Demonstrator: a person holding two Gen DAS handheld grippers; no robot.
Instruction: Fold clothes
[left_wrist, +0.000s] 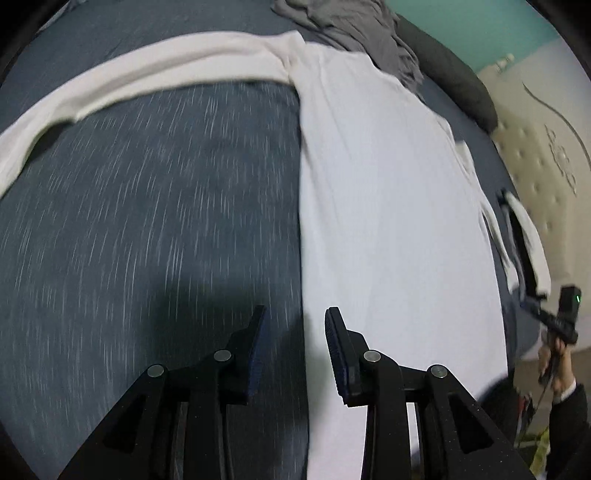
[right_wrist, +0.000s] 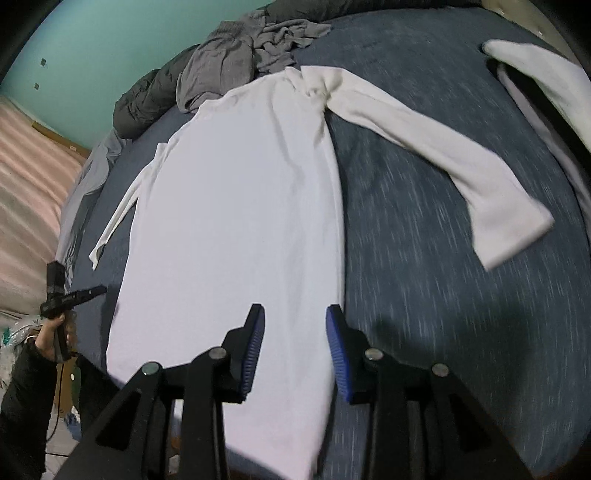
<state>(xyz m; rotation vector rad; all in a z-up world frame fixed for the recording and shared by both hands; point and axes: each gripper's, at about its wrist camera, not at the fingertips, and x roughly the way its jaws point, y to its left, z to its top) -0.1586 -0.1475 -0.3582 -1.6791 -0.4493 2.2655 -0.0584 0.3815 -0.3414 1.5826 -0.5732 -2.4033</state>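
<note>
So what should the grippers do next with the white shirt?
Probably take the long sleeve and fold it across the white shirt. It lies spread out on the blue bed, and both the right gripper and left gripper are open and empty.

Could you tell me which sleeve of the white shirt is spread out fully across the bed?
The wide sleeve lying flat over the dark blue sheet; the other sleeve shows only as a narrow strip beside the body.

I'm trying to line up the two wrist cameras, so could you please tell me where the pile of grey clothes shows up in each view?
Left wrist: the grey clothes lie at the top, right of centre, beyond the white long-sleeved top.
Right wrist: the grey clothes lie at the top, left of centre.
Shared landmark: the white top's neck end, just below the pile in both.
</note>
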